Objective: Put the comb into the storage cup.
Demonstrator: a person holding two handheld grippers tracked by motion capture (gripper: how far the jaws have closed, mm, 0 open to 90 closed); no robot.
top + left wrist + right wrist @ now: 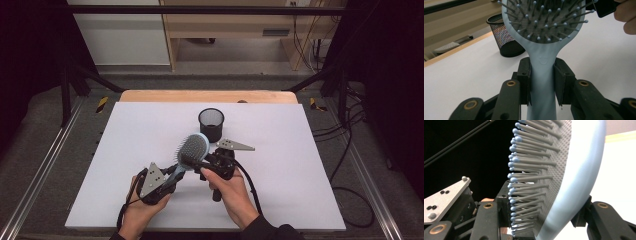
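Observation:
A light blue hairbrush [192, 148] with grey bristles is held above the white table sheet [300, 175]. My left gripper [175, 172] is shut on its handle; in the left gripper view the two pads of that gripper [541, 72] press both sides of the handle [541, 82]. My right gripper [187, 161] comes in from the right and is shut on the brush head. In the right gripper view one pad of it [541, 212] meets the bristle tips [514, 195] and the other the smooth back [579, 170].
A black mesh cup [211, 124] stands upright just behind the brush, near the middle of the sheet; the left gripper view has it [504, 37] at the left of the brush. A wooden table edge [207, 96] runs along the back. Cables lie on the floor at the right.

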